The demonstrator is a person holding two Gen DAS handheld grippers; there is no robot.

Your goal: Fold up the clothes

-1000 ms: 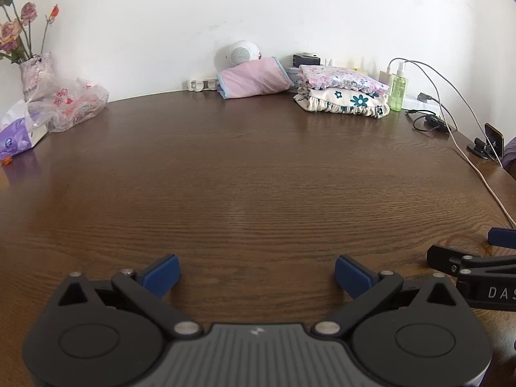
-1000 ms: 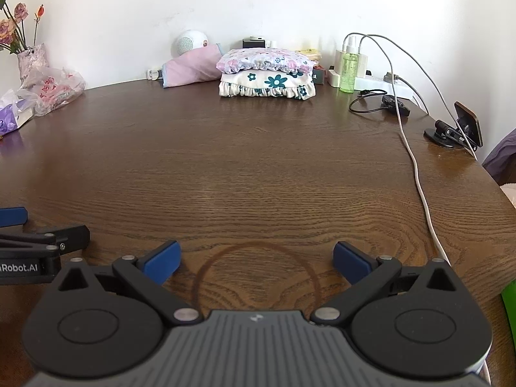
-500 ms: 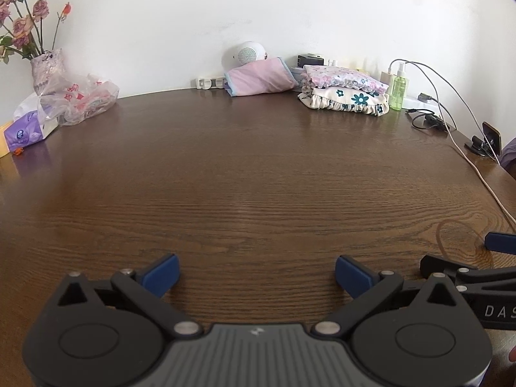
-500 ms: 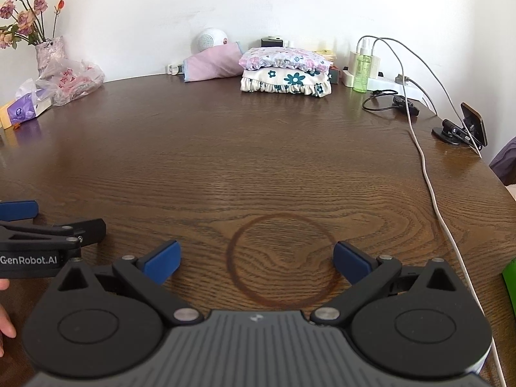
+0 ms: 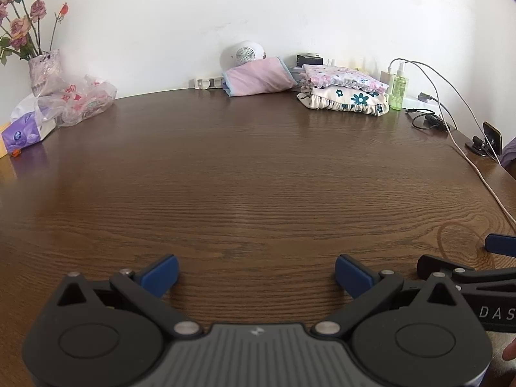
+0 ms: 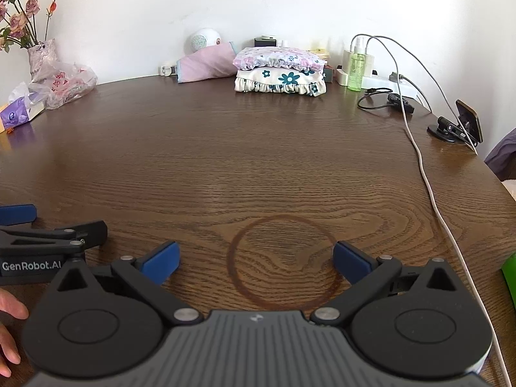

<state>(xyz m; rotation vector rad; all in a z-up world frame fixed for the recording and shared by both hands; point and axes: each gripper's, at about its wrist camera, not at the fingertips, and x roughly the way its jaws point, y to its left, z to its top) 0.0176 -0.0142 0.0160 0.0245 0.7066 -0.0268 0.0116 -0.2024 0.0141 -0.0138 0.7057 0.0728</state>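
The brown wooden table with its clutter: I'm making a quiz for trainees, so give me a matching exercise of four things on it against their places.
Things:
1. folded floral clothes stack
2. green spray bottle
3. purple tissue pack
4. phone on black stand

Places on the brown wooden table:
A. far left edge, beside a plastic bag
B. right edge
C. back, near the middle
D. back right, by a white power strip

Pairs: 1-C, 2-D, 3-A, 4-B
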